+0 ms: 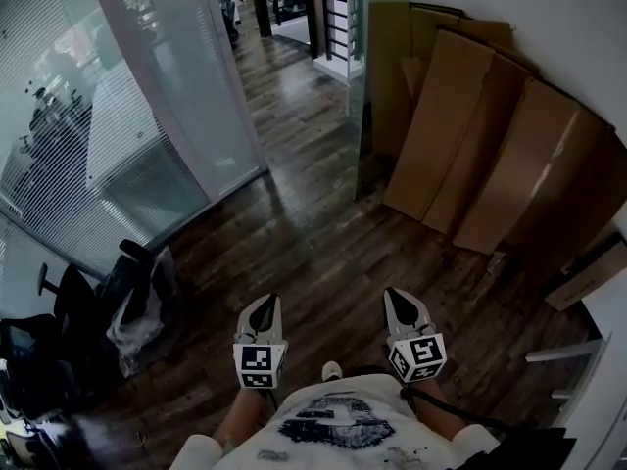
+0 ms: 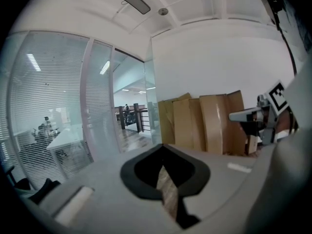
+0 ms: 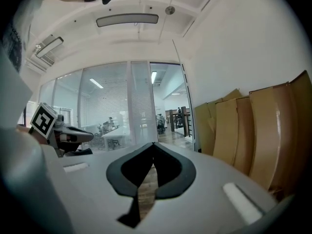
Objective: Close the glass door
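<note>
The glass door [image 1: 358, 76] stands swung open, edge-on against the right wall beside the doorway [image 1: 294, 18]. A glass wall with blinds [image 1: 167, 96] runs along the left. My left gripper [image 1: 266, 302] and right gripper [image 1: 394, 294] are held side by side low over the wooden floor, well short of the door, both pointing towards it. Each has its jaws together with nothing between them. In the left gripper view the jaw tips [image 2: 163, 146] meet, with the doorway [image 2: 129, 118] ahead. In the right gripper view the tips [image 3: 153, 144] meet below the doorway [image 3: 168, 116].
Large cardboard sheets [image 1: 490, 145] lean on the right wall next to the door. An office chair and bags [image 1: 127, 302] sit at the lower left by the glass wall. A white shelf edge [image 1: 588, 360] is at the lower right. A dark railing [image 1: 328, 13] stands beyond the doorway.
</note>
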`<action>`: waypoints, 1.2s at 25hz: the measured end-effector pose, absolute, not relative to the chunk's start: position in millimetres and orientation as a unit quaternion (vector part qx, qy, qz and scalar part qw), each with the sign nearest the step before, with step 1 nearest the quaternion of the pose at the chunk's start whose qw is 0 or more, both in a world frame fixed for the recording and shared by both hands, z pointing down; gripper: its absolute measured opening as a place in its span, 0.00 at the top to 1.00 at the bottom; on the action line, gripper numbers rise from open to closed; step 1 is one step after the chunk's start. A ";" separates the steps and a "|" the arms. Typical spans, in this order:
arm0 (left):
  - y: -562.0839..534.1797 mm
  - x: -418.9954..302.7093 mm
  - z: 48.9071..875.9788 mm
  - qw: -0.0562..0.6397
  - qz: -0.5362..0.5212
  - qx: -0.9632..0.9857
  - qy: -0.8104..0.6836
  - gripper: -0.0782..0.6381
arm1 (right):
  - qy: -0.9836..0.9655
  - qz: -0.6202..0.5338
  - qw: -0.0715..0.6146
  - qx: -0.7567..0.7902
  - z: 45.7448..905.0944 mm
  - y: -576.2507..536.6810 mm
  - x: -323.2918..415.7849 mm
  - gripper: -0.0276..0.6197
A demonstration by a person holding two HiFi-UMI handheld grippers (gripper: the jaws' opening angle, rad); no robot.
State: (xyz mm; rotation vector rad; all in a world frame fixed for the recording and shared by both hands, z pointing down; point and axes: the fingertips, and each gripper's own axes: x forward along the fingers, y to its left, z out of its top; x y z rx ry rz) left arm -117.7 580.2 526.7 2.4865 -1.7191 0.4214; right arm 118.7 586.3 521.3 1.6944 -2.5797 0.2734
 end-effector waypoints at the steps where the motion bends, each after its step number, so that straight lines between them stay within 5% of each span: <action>1: 577.2 -119.4 523.4 0.046 0.136 0.812 -0.565 0.89 | -0.833 0.089 0.023 0.546 521.5 584.0 117.1 0.95; 30: 405.2 -66.6 547.5 0.060 0.161 0.814 -0.555 0.89 | -0.824 0.116 0.034 0.554 551.0 401.3 177.4 0.95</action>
